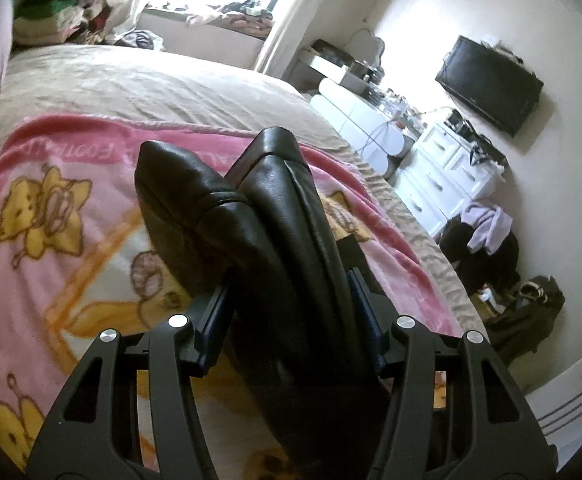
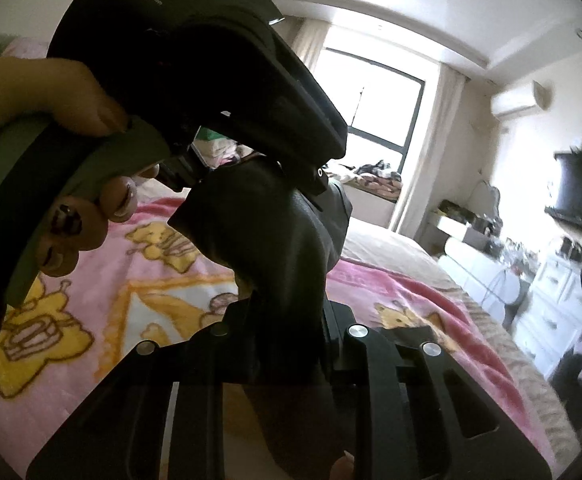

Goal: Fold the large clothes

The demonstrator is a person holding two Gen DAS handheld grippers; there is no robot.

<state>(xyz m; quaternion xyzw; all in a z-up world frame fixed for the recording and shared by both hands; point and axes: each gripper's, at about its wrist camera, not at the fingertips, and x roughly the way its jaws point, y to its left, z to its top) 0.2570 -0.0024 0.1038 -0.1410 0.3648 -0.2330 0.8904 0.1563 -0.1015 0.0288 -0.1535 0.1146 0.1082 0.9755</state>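
The left gripper (image 1: 291,320) pinches a thick fold of the black leather garment (image 1: 275,216), its fingers (image 1: 215,316) pressed against both sides of the bunched material. The right gripper (image 2: 287,344) is clamped on the same black leather garment (image 2: 275,240), close to the other unit, whose body and the bare hand (image 2: 71,208) holding it fill the upper left of the right wrist view. The garment hangs raised between the two tools above the pink cartoon blanket (image 1: 71,208) spread over the bed (image 1: 171,84); none of its visible part lies flat.

The material looks stiff and smooth, so my guess is a doubled layer could slide out of one pinch if the tools pull apart sharply, dropping that end into a heap. With both grips so near each other, the fold line is hard to control and may land crooked. The blanket could also get dragged and rumpled when the garment is laid down
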